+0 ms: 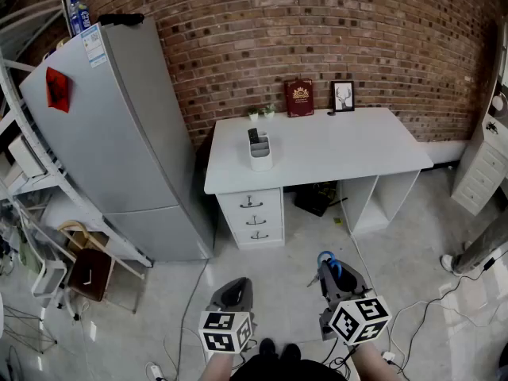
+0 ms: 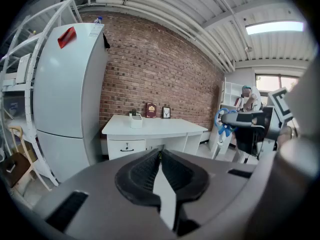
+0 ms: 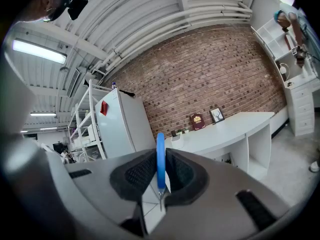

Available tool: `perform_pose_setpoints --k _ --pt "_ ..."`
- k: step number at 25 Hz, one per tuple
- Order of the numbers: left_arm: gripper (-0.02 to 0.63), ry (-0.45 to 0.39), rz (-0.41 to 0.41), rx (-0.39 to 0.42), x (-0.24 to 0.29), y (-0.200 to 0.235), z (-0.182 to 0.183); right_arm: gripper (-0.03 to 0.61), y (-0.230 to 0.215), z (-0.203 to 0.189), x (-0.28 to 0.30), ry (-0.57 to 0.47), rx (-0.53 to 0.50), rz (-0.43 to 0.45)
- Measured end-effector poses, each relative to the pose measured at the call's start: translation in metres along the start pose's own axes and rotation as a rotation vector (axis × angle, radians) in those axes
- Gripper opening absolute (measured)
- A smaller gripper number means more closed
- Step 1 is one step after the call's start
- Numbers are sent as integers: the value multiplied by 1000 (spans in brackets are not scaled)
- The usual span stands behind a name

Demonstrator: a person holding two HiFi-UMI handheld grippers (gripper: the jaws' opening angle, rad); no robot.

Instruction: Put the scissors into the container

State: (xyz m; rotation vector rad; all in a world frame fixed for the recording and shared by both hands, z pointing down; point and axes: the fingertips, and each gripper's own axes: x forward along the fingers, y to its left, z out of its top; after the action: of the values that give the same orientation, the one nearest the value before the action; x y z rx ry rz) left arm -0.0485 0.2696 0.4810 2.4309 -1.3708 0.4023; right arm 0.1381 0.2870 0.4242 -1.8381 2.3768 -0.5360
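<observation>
Scissors (image 1: 326, 261) with blue handles sit clamped between the jaws of our right gripper (image 1: 329, 271), low over the floor and well apart from the white desk (image 1: 341, 153). In the right gripper view, the pads press on the blue handle (image 3: 160, 160) from both sides, with a metal tip showing just below it. Our left gripper (image 1: 231, 290) hangs beside the right one; its jaws are closed together with nothing between them (image 2: 160, 156). The white container (image 1: 260, 154) stands upright on the desk near its left end, with a dark item inside. A grey fridge (image 1: 111, 133) stands left of the desk, against the brick wall (image 1: 317, 30).
</observation>
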Motion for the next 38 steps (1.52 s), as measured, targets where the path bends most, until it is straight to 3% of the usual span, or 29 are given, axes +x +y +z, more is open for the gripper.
perform_pose_setpoints --k 26,38 --pt "21 5 69 -5 18 4 7 53 -33 4 20 14 46 8" --pt "23 24 44 -23 90 56 27 52 -49 15 104 5 83 -17"
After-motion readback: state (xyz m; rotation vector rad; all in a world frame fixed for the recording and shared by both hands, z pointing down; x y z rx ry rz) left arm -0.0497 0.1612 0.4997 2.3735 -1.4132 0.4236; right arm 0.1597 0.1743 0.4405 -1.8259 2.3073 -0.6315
